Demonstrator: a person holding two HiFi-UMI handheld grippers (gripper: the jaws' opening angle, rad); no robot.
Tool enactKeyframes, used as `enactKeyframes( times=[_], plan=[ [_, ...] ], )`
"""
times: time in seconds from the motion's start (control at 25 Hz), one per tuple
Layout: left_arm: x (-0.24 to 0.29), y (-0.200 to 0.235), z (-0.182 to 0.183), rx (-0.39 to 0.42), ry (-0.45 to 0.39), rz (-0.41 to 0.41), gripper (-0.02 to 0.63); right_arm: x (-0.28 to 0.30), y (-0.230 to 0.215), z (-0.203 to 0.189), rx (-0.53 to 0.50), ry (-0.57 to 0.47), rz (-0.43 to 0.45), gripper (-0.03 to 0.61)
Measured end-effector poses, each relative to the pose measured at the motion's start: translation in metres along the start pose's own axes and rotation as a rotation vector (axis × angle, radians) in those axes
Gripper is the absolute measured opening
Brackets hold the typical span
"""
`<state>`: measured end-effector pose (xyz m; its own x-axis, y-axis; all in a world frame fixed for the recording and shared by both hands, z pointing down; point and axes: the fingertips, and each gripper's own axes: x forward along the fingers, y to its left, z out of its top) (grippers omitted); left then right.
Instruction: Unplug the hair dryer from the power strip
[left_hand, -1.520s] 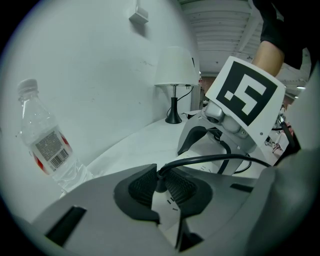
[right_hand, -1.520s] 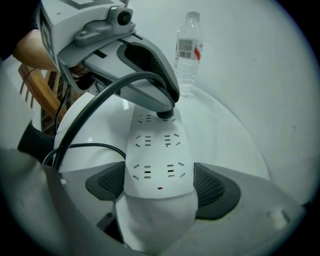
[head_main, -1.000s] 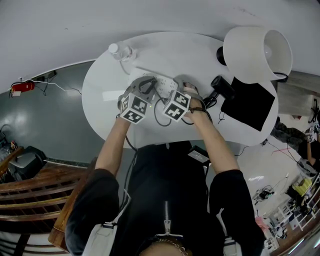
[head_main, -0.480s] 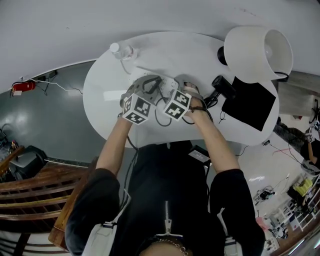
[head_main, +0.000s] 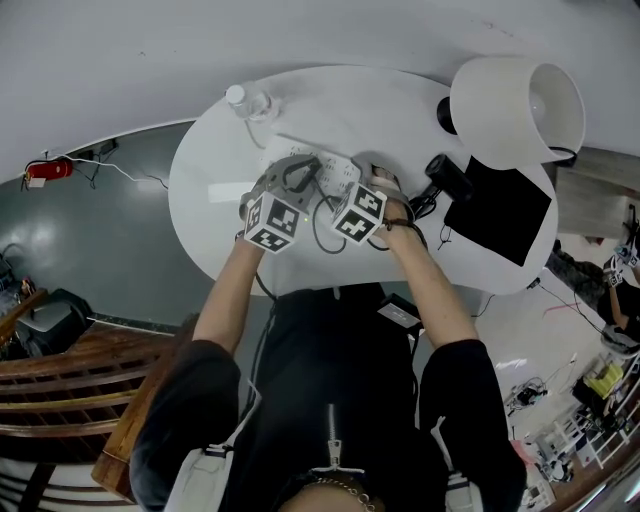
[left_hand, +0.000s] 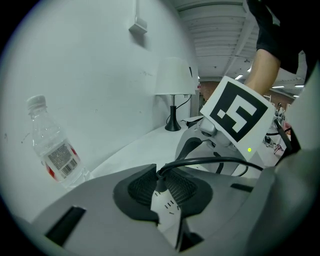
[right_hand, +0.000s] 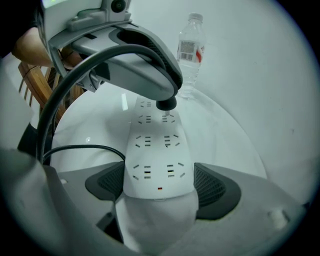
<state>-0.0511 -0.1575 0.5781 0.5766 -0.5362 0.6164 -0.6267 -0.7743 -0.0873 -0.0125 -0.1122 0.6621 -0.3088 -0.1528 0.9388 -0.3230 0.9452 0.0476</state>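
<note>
item: white power strip (right_hand: 157, 150), long, with several rows of sockets, lying flat on the white oval tabletop (head_main: 215, 160), near its middle.

right gripper (right_hand: 159, 182): pointed steeply down at the near end of the strip; jaws clamped on that end, one dark ribbed pad against each long side.

left gripper (left_hand: 160, 190): angled down over the far end of the strip; jaws closed on the black plug (left_hand: 159, 185), which stands at the far sockets. whether its prongs are seated cannot be told.

black cable (left_hand: 215, 161): leaves the plug and runs right, curving past the right gripper's marker cube.

black hair dryer (head_main: 445, 175): lying on the tabletop to the right of both grippers, well apart from the strip, close to the lamp.

clear plastic water bottle (left_hand: 55, 150): white cap, red and white label, upright at the far left edge of the tabletop, near the wall.

table lamp (head_main: 515, 95): white shade, dark base, at the far right of the tabletop.

black flat rectangular pad (head_main: 497, 210): on the right side, just beside the hair dryer, in front of the lamp.
</note>
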Motion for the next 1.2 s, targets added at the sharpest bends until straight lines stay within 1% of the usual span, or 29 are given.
enactKeyframes(
  times=[0.16,0.28,0.44,0.48,0.52,0.6,0.68,0.72,0.76,0.84,0.92,1.08,1.2],
  plan=[
    [-0.005,0.004,-0.001,-0.003,0.001,0.012,0.057,-0.007,-0.002,-0.006,0.004,-0.014,-0.017,0.417],
    [-0.009,0.005,-0.002,-0.011,0.0,0.024,0.057,-0.021,-0.006,-0.005,0.021,-0.061,-0.033,0.416],
    [-0.015,0.002,0.001,-0.037,-0.011,0.041,0.057,-0.042,-0.006,-0.002,0.094,-0.135,-0.021,0.411],
    [-0.017,0.002,0.001,-0.042,-0.014,0.045,0.057,-0.047,-0.007,-0.001,0.113,-0.153,-0.025,0.397],
    [-0.019,0.001,0.002,-0.047,-0.017,0.049,0.057,-0.052,-0.007,-0.001,0.132,-0.171,-0.034,0.364],
    [-0.024,-0.002,0.004,-0.055,-0.025,0.058,0.058,-0.064,-0.009,0.0,0.177,-0.21,-0.061,0.268],
    [-0.029,-0.004,0.007,-0.062,-0.034,0.074,0.058,-0.077,-0.013,0.0,0.228,-0.256,-0.1,0.12],
    [-0.032,-0.005,0.008,-0.068,-0.039,0.084,0.058,-0.083,-0.014,0.0,0.257,-0.28,-0.117,0.026],
    [-0.036,-0.005,0.009,-0.075,-0.044,0.096,0.058,-0.089,-0.015,0.0,0.288,-0.302,-0.127,0.005],
    [-0.044,-0.007,0.01,-0.091,-0.055,0.119,0.058,-0.099,-0.016,0.001,0.337,-0.343,-0.138,0.005],
    [-0.051,-0.01,0.012,-0.101,-0.064,0.141,0.058,-0.109,-0.017,0.002,0.352,-0.376,-0.161,0.005],
    [-0.065,-0.019,0.013,-0.112,-0.069,0.179,0.058,-0.128,-0.017,0.002,0.339,-0.43,-0.208,0.005],
    [-0.079,-0.028,0.013,-0.138,-0.066,0.216,0.06,-0.144,-0.01,-0.001,0.302,-0.45,-0.231,0.005]
  ],
)
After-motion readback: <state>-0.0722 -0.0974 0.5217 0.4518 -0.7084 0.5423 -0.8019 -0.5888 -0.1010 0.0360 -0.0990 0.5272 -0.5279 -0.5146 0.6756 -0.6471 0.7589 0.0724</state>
